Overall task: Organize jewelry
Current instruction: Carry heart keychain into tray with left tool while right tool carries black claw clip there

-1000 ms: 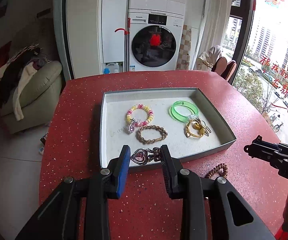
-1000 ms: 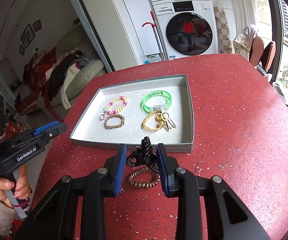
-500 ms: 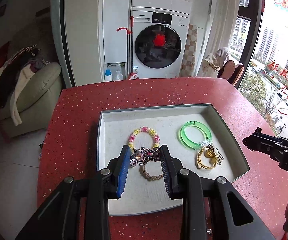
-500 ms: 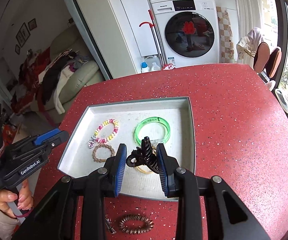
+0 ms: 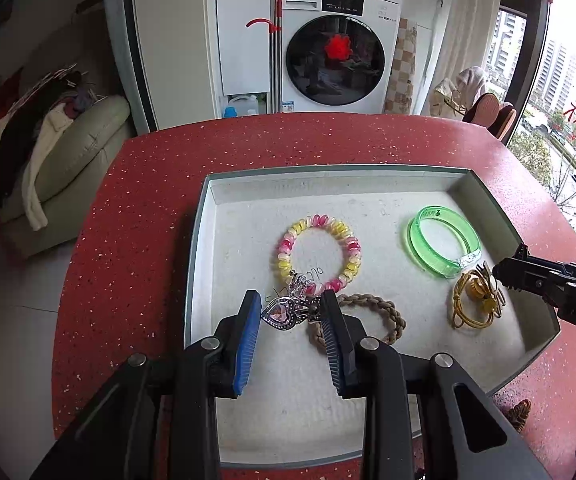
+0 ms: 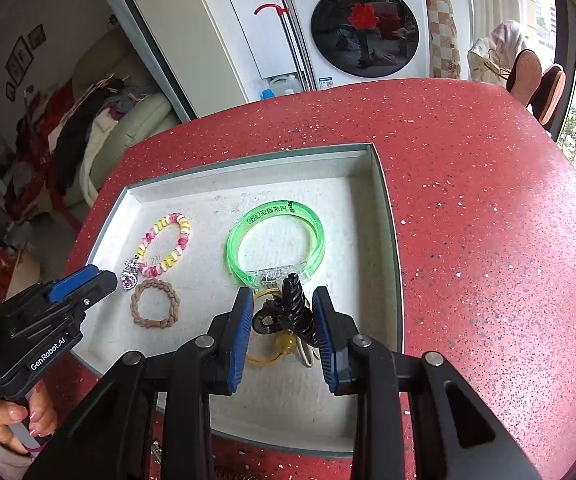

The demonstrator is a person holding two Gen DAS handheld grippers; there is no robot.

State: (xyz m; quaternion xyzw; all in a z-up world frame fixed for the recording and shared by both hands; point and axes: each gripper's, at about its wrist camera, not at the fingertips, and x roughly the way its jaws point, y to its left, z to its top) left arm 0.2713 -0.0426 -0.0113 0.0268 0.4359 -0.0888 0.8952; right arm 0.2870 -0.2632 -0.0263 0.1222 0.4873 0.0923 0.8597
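A grey tray with a white floor sits on the red table. In it lie a pink-and-yellow coil bracelet, a brown braided band, a green bangle and a gold piece. My left gripper is shut on a pink heart pendant, held over the tray's left half beside the braided band. My right gripper is shut on a black claw hair clip, held over the gold piece just in front of the green bangle.
The tray takes up the near middle of the red table. A brown coil hair tie lies on the table outside the tray's near right corner. A sofa with clothes stands at left, a washing machine behind.
Both grippers have moved forward from the table's near edge to over the tray, each still holding its piece. The coil hair tie stays behind on the table.
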